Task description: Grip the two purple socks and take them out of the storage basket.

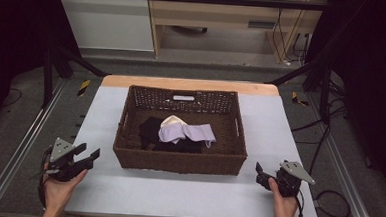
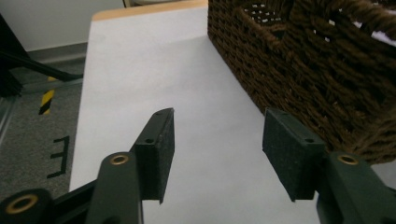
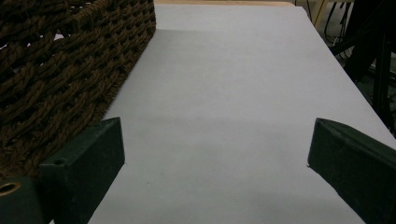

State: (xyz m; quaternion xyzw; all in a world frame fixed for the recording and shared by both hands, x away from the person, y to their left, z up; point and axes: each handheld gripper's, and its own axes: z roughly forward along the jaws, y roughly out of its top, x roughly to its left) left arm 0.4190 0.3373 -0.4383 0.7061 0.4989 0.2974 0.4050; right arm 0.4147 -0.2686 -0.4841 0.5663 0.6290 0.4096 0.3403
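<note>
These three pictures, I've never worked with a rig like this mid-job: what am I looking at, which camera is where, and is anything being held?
A person at a table holds a two-jaw tool in each hand. The high view looks down from above: the left gripper and right gripper sit either side of a brown wicker basket. Inside it lie a lilac cloth, a cream cloth and dark clothes. The other two pictures come from cameras riding on each gripper, looking along its black jaws. Both grippers are open and hold nothing.
</note>
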